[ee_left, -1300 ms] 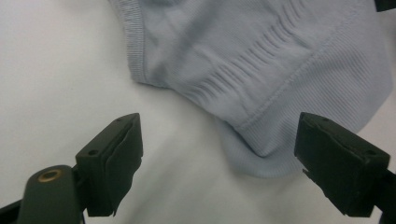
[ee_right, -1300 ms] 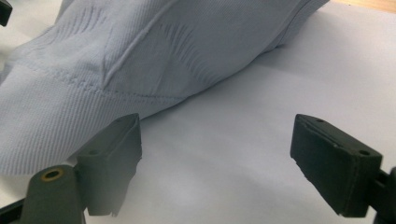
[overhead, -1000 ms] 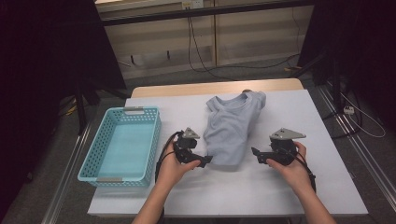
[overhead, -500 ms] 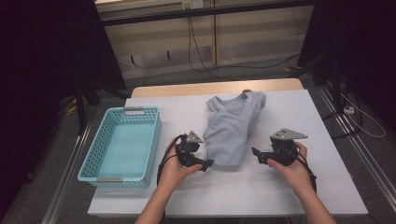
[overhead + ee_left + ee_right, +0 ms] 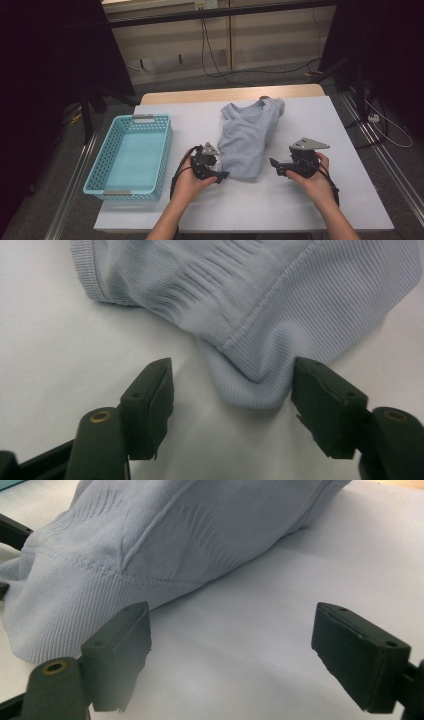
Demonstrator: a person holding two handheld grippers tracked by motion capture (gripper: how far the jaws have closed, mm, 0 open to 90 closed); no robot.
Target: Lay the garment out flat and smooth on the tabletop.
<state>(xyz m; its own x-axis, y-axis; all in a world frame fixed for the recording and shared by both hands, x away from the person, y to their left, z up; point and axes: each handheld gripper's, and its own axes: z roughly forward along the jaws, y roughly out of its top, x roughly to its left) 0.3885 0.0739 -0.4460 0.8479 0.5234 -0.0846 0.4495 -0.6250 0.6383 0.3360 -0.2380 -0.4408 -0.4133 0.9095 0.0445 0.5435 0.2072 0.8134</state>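
Observation:
A light blue ribbed shirt lies crumpled lengthwise in the middle of the white table. My left gripper is at the shirt's near left corner. In the left gripper view a fold of the hem sits between the jaws of the left gripper. The jaws have just been closing; one pad touches the cloth and the other stands apart. My right gripper rests low on the table just right of the hem. In the right gripper view the right gripper is open beside the shirt, with bare table between its jaws.
A turquoise plastic basket stands at the table's left side, with nothing in it. Behind the table run cables on the floor, and metal rails flank it. Bare tabletop lies right of the shirt and along the near edge.
The left gripper has edged a little to the right, onto the shirt's near left corner. The right gripper has stayed put. The shirt has not moved.

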